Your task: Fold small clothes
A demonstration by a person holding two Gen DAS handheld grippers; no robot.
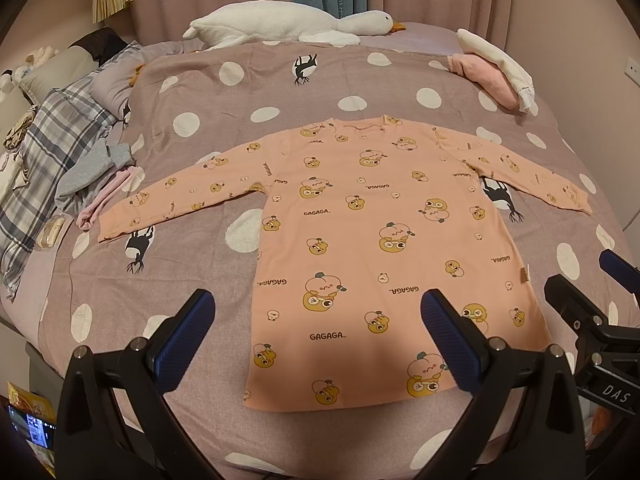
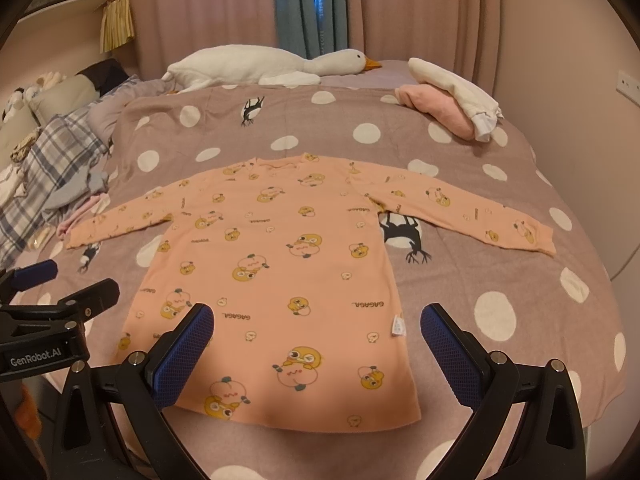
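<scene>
A: Pose? Your left gripper (image 1: 318, 320) and right gripper (image 2: 317, 330) both hover low over the near bed (image 2: 500, 264) edge, fingers (image 1: 192, 332) spread wide, holding nothing.

B: Shirt?

A: The peach shirt (image 1: 384, 248) lies flat on the bed, sleeves out, hem toward you. Bare cover on both sides.

B: View differences?

A: Left view shows your right gripper at its right edge; right view shows more cover beyond the right sleeve (image 2: 472, 212).
</scene>
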